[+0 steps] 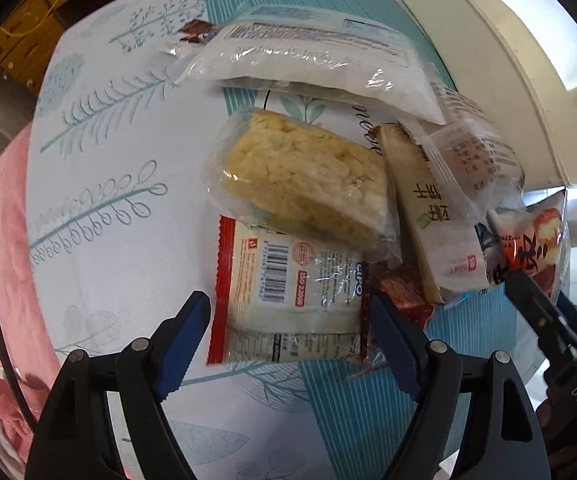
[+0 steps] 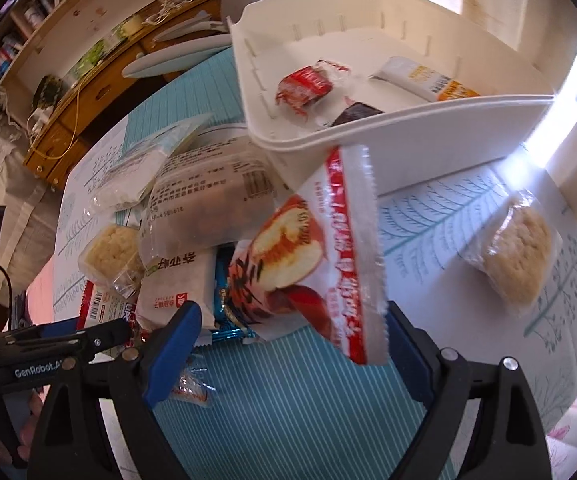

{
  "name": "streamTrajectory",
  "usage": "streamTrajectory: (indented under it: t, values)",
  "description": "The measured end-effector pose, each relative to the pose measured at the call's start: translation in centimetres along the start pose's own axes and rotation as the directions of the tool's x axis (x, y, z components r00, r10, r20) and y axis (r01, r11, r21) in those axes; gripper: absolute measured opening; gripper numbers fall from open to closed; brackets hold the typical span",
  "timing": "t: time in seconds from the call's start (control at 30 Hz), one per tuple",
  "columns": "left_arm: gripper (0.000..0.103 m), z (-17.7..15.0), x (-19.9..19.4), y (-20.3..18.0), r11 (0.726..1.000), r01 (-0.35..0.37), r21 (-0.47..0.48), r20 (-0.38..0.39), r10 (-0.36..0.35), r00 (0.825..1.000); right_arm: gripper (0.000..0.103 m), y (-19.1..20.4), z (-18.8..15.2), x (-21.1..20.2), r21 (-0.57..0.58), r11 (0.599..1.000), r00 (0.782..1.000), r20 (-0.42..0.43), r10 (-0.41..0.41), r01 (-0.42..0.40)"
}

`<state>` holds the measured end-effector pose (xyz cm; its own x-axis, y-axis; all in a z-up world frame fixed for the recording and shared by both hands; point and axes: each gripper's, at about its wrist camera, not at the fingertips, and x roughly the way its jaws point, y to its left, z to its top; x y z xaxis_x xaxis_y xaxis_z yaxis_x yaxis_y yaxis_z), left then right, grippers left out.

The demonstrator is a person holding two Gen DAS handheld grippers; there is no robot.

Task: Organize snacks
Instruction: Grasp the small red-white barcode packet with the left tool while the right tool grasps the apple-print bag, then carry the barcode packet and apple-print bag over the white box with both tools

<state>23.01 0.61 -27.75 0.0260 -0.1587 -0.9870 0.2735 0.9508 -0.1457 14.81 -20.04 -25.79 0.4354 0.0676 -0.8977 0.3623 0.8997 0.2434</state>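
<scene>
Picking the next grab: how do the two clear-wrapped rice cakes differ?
The left rice cake sits in the pile, its wrapper touching other packets; the right rice cake lies alone on the cloth. The left one looks squarish, the right one more oval. Both are pale, puffed, clear-wrapped and still outside the bin.

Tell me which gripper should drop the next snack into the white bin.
Right. The right gripper looks closest to the red-and-white snack packet, just below the white bin. The left gripper is open around the barcode packet, farther from it.
</scene>
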Motion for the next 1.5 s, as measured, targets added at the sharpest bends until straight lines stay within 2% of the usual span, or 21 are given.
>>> streamTrajectory:
  t: [0.1,0.17,0.23,0.3,0.43,0.5,0.57,0.8,0.93,1.07,1.17,1.27,1.33,1.5]
  values:
    - [0.080,0.1,0.4,0.3,1.000,0.019,-0.009,-0.008,-0.019,1.000,0.083,0.4,0.2,0.5,-0.016,1.000,1.000,-0.018,-0.002,0.002]
    - [0.076,0.0,0.6,0.7,0.999,0.034,-0.013,-0.010,-0.034,0.999,0.079,0.3,0.3,0.7,-0.011,1.000,1.000,-0.020,-0.013,0.012]
    - [0.064,-0.1,0.8,1.1,0.997,0.066,-0.027,-0.014,-0.067,0.998,0.069,-0.1,0.4,0.8,0.001,1.000,1.000,-0.020,-0.023,0.023]
    - [0.055,-0.2,0.9,1.3,0.996,0.086,-0.034,-0.014,-0.087,0.996,0.069,-0.5,0.5,0.9,0.011,1.000,1.000,-0.024,-0.004,0.005]
    - [0.050,-0.9,1.1,1.0,0.996,0.087,-0.026,-0.003,-0.087,0.996,0.067,-0.5,0.4,0.8,-0.002,1.000,1.000,-0.020,-0.002,0.002]
    - [0.045,-1.2,1.1,0.9,0.995,0.092,-0.025,-0.003,-0.093,0.996,0.064,-0.4,0.3,0.6,-0.002,1.000,1.000,-0.017,-0.004,0.004]
    - [0.044,-1.6,1.1,1.0,0.995,0.098,-0.022,-0.007,-0.098,0.995,0.059,-0.3,0.2,0.4,-0.011,1.000,1.000,-0.012,-0.013,0.013]
    - [0.027,-2.9,-0.6,0.8,0.990,0.143,-0.020,0.004,-0.143,0.990,0.053,0.0,-1.1,-1.0,-0.014,0.999,0.999,-0.017,-0.047,0.047]
    - [0.024,-3.6,-1.0,1.6,0.982,0.185,-0.038,-0.009,-0.186,0.983,0.051,0.3,-2.0,-1.4,0.007,0.999,0.997,-0.061,-0.044,0.044]
    - [0.020,-4.3,-1.6,2.1,0.965,0.255,-0.059,-0.047,-0.258,0.965,0.051,1.2,-2.2,-2.8,-0.058,0.996,0.995,-0.069,-0.072,0.069]
    - [0.018,-5.6,-3.7,2.7,0.977,0.214,-0.004,-0.044,-0.214,0.976,0.051,2.0,-2.5,-3.3,-0.072,0.995,0.996,-0.050,-0.074,0.070]
    - [0.017,-6.8,-5.7,3.7,0.979,0.204,0.023,-0.019,-0.203,0.979,0.050,2.3,-3.3,-3.2,-0.043,0.998,0.998,-0.033,-0.051,0.049]
    - [0.017,-7.4,-6.4,4.3,0.982,0.188,0.014,-0.012,-0.188,0.982,0.050,2.2,-3.9,-3.4,-0.008,0.999,0.999,-0.022,-0.032,0.032]
    - [0.017,-7.6,-8.6,5.7,0.971,0.230,-0.063,0.044,-0.228,0.973,0.050,2.3,-5.2,-4.7,0.026,0.998,0.999,-0.010,0.051,-0.050]
